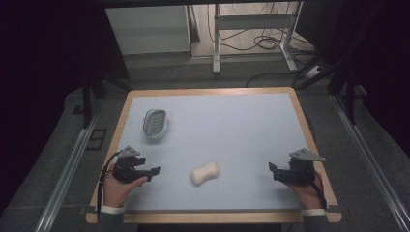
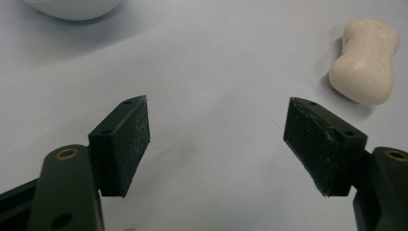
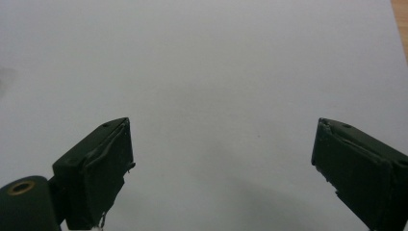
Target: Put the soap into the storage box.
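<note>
On the bench (image 1: 241, 125), near front edge: left gripper (image 1: 153, 173) held low in a hand (image 1: 118, 186), jaws spread wide, nothing between them. Ahead and to the right of that gripper: cream soap bar (image 1: 205, 173), waisted in shape, lying flat on the pale blue surface, near the jaw tips but apart from them. Same bar in the left gripper view (image 2: 365, 60), beyond the right-hand jaw, untouched. Farther ahead and to the left of that gripper: white soap dish (image 1: 155, 123) with a ridged insert, well apart from the bar. Opposite side, beyond the bar: right gripper (image 1: 273, 172), likewise released, jaws wide over bare surface, pointing towards the bar and well apart from it.
</note>
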`<state>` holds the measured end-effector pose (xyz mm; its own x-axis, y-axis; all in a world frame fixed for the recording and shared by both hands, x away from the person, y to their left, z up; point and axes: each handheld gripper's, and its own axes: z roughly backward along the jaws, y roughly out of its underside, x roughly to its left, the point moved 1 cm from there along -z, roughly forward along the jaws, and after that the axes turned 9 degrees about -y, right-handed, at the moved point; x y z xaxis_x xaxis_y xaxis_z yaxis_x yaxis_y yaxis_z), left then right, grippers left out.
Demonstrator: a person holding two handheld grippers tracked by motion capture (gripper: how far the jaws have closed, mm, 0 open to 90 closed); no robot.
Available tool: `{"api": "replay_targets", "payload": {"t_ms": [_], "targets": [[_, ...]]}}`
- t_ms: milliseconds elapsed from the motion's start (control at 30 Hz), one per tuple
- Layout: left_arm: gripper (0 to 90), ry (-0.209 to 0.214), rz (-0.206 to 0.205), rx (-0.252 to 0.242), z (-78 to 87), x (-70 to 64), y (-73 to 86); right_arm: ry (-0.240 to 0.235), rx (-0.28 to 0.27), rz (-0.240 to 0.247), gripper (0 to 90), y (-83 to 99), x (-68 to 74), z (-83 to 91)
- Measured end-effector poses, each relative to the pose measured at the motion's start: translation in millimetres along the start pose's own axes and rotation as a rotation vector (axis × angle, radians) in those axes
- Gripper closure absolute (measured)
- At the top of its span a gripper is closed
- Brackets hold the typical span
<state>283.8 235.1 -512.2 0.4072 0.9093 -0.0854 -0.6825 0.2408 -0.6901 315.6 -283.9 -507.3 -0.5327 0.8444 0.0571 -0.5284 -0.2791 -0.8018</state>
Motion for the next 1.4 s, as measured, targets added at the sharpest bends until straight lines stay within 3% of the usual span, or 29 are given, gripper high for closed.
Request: {"api": "replay_targets", "payload": {"t_ms": [767,1033,1400], "targets": [[24.4,-0.009,-0.023,-0.002,3.8,-6.4,-1.0,0.023,0.008,-0.004,7.7,3.6,-8.5,4.9],[24.2,0.007,-0.031,-0.026,11.1,-11.5,-3.5,0.041,0.018,0.002,7.8,5.0,-8.8,5.9],[24.0,-0.001,-0.058,-0.004,7.9,-20.4,-7.7,0.039,0.001,-0.009,7.8,5.6,-14.5,12.0]]}}
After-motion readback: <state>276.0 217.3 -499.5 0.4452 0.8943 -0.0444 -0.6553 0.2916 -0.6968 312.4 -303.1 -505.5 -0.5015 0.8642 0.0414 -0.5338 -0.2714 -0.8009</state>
